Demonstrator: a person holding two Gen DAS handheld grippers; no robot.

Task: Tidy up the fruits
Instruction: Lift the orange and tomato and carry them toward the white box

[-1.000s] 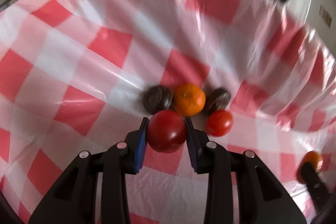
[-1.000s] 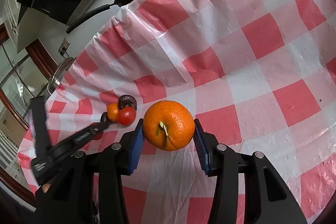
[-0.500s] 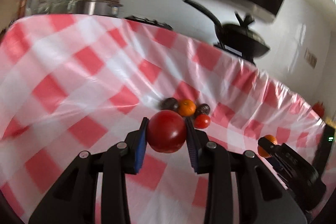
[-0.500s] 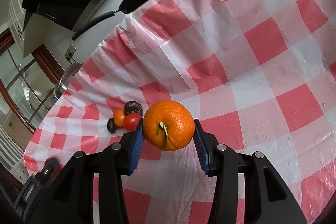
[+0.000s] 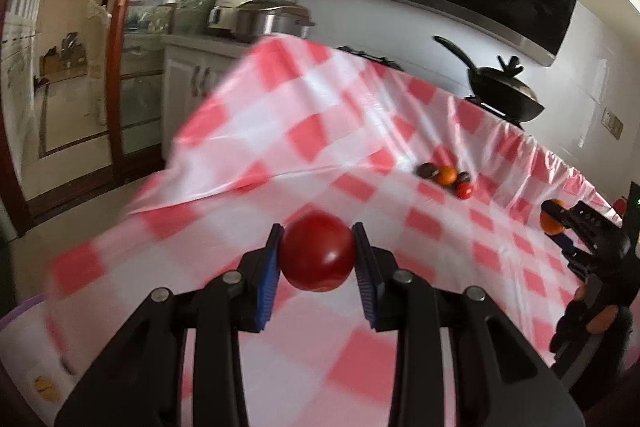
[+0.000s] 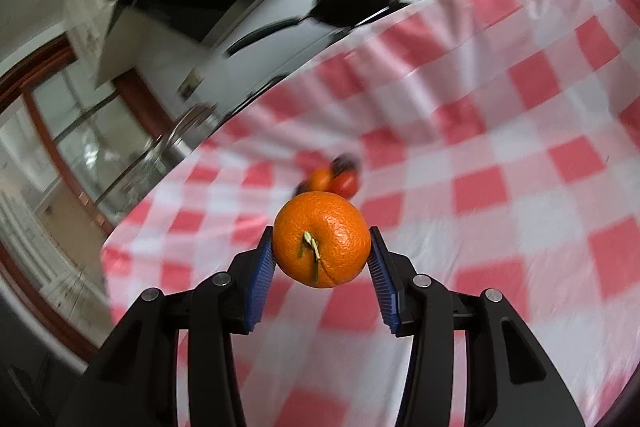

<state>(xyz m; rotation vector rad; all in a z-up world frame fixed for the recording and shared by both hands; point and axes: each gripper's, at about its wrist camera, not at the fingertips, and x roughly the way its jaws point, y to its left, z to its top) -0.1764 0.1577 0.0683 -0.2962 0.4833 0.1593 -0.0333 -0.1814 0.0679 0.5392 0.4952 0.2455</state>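
Note:
My left gripper (image 5: 317, 255) is shut on a red tomato (image 5: 316, 255) and holds it above the checked tablecloth (image 5: 304, 131). My right gripper (image 6: 322, 245) is shut on an orange (image 6: 322, 239) with its stem facing the camera. The right gripper also shows in the left wrist view (image 5: 554, 223), at the right edge. A small cluster stays far back on the cloth: two dark fruits (image 5: 426, 169), a small orange (image 5: 446, 175) and a small tomato (image 5: 464, 190). In the right wrist view the cluster (image 6: 334, 179) is blurred, just beyond the orange.
A black pan (image 5: 505, 95) sits on the stove behind the table. A steel pot (image 5: 268, 21) stands on the counter at the back left. A purple rim (image 5: 20, 309) shows at the lower left. The table's left edge drops off to the floor (image 5: 80, 163).
Both grippers have pulled back and up from the fruit cluster, which now looks much smaller and farther. Each still holds its fruit.

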